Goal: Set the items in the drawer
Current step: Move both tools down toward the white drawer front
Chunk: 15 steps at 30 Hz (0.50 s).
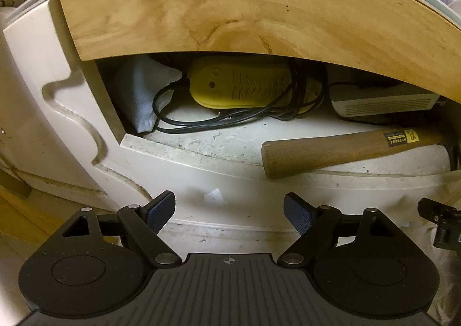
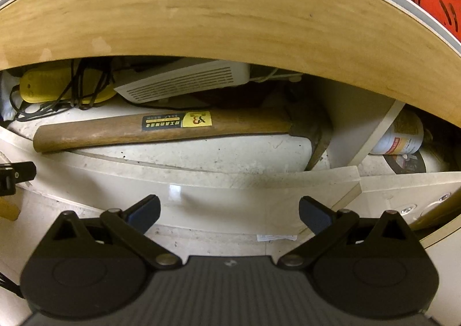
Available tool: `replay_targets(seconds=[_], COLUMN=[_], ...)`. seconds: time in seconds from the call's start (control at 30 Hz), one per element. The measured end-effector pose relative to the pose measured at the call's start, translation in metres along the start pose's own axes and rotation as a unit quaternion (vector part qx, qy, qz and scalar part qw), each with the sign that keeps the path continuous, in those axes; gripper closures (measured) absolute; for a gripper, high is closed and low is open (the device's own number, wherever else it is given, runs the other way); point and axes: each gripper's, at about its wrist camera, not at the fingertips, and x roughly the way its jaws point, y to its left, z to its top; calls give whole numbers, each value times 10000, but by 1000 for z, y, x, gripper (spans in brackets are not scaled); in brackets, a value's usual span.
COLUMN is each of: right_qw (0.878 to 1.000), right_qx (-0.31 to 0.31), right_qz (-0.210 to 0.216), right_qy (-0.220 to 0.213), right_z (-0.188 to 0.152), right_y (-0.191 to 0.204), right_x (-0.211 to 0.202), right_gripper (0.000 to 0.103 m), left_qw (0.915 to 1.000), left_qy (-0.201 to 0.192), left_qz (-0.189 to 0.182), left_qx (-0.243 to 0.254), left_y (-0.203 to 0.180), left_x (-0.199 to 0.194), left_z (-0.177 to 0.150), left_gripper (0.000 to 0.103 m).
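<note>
Looking along the left gripper [image 1: 229, 212], the jaws stand wide apart and carry nothing; its blue-padded fingers [image 1: 161, 212] hover in front of the cream drawer front [image 1: 259, 190], not touching it. Above, the wooden tabletop edge [image 1: 230, 9] overhangs the open drawer, leaving a low slot between wood and drawer rim. Inside, at the back left, a white cloth bag [image 1: 138, 95] leans against the drawer's side wall, with a yellow device [image 1: 245, 84] just beside it, wrapped in a black cable [image 1: 201, 121] that loops onto the drawer floor. A white vented box [image 1: 383, 101] sits at the back right. The hammer [image 1: 345, 150] lies near the front rim, its handle butt resting on the rim's edge. Bare drawer floor shows between the cable and the hammer handle. A part of the other gripper shows at the right border.

From the right wrist, the right gripper [image 2: 229, 213] is likewise spread wide and empty, short of the drawer front [image 2: 230, 205]. The hammer [image 2: 173, 127] runs across the drawer, handle butt at the left over the front rim, dark head [image 2: 311, 130] at the right close against the drawer's right wall. Behind it lie the vented box [image 2: 184, 81] and the yellow device [image 2: 57, 87]. Open floor lies between handle and front rim. Beyond the wall, a second compartment holds a labelled white bottle [image 2: 400, 136] on its side. An orange basket [image 2: 432, 0] sits on the tabletop at upper right.
</note>
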Motion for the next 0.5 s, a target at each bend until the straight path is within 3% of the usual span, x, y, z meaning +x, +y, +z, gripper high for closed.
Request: replay_targets(seconds=[0.13,0.3,0.5], right_qw=[9997,9949,9725], right_qx=[-233,-984,-2298], right_qz=[-87,-216,-347], right_qy=[13,27,-158], right_z=[-1,-7,-14], right_y=[4,12,20], right_x=[1,2,0], right_gripper=[1,1,1], left_qw=[9990,9920,9806], left_qy=[19,-194,-245], left_qz=[144,312,411], left_qx=[433,1208,1899], left_y=[-8,-20,-20], left_x=[-1,-7,-5], left_z=[1,-1,0], left_gripper=[20,20,20])
